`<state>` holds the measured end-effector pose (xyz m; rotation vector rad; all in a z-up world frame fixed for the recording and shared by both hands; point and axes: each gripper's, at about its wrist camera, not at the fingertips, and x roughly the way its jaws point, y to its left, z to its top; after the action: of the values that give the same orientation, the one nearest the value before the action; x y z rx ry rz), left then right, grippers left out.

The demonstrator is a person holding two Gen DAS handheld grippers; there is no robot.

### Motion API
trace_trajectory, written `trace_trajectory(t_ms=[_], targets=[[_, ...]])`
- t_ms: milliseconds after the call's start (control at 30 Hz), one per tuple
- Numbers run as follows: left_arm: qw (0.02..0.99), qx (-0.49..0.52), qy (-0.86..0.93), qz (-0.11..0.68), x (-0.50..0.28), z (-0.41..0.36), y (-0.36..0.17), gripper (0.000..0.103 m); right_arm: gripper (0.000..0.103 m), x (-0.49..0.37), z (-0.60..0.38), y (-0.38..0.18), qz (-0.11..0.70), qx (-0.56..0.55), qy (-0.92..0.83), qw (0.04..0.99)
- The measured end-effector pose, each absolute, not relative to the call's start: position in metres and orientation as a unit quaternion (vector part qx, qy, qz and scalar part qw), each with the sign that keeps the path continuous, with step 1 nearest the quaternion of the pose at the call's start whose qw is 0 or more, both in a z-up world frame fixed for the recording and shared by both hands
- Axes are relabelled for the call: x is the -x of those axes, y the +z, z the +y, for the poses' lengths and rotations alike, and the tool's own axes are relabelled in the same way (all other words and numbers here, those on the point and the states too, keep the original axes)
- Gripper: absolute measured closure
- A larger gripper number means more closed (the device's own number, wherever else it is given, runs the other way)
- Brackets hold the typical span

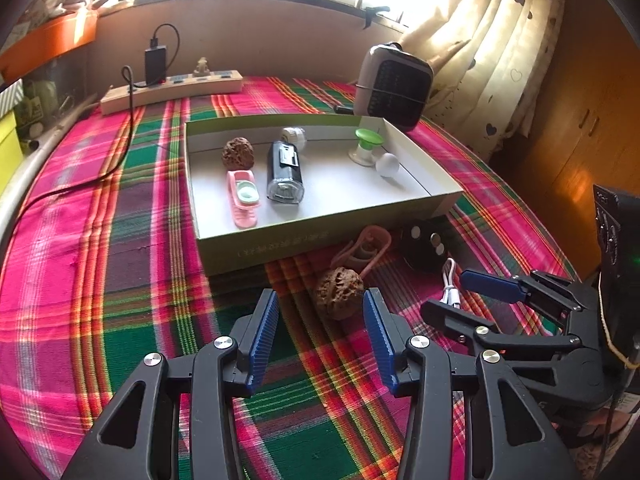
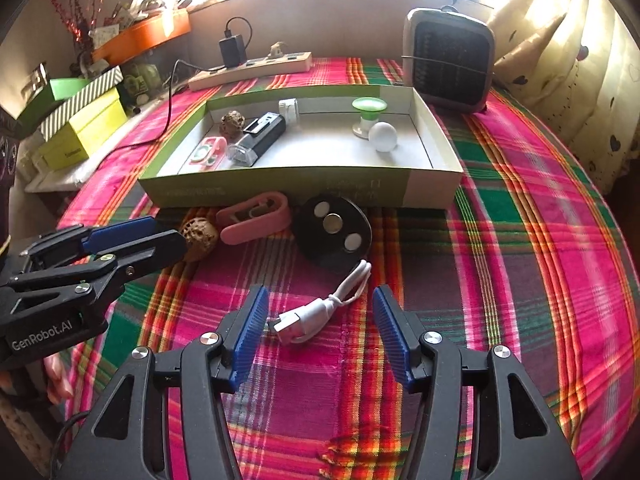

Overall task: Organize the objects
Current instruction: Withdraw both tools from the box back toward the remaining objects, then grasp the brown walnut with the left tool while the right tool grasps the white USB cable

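Inside the shallow box (image 2: 280, 190) on the plaid tabletop (image 2: 520, 240): 6 items already placed, among them a walnut (image 1: 238, 153), pink clip (image 1: 242, 199), black lamp (image 1: 284, 172) and white ball (image 2: 383, 136). Left outside, just before its front wall: 4, namely a second walnut (image 1: 339, 293), pink clip (image 2: 256, 218), black disc (image 2: 334, 232) and white cable (image 2: 320, 312). Judged past halfway. Left claw (image 1: 320, 334) open, walnut between its tips; right claw (image 2: 318, 336) open around the cable. Only the right view shows the cable whole and the disc unobstructed.
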<state>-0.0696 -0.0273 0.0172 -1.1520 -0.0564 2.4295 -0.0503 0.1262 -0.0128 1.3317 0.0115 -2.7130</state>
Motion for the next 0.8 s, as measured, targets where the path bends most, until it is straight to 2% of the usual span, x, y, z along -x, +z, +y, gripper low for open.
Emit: trace_trajectory(t_ms=[500,800], targets=[[0.204,0.435,0.877,0.013,0.075,-0.012,0.01,0.06,0.048,0.046,0.156,-0.014,0.012,-0.438,-0.898,0.029],[0.178,0.442,0.879,0.022,0.081,-0.004,0.009,0.06,0.048,0.053,0.166,-0.014,0.029,-0.435,-0.897,0.069]])
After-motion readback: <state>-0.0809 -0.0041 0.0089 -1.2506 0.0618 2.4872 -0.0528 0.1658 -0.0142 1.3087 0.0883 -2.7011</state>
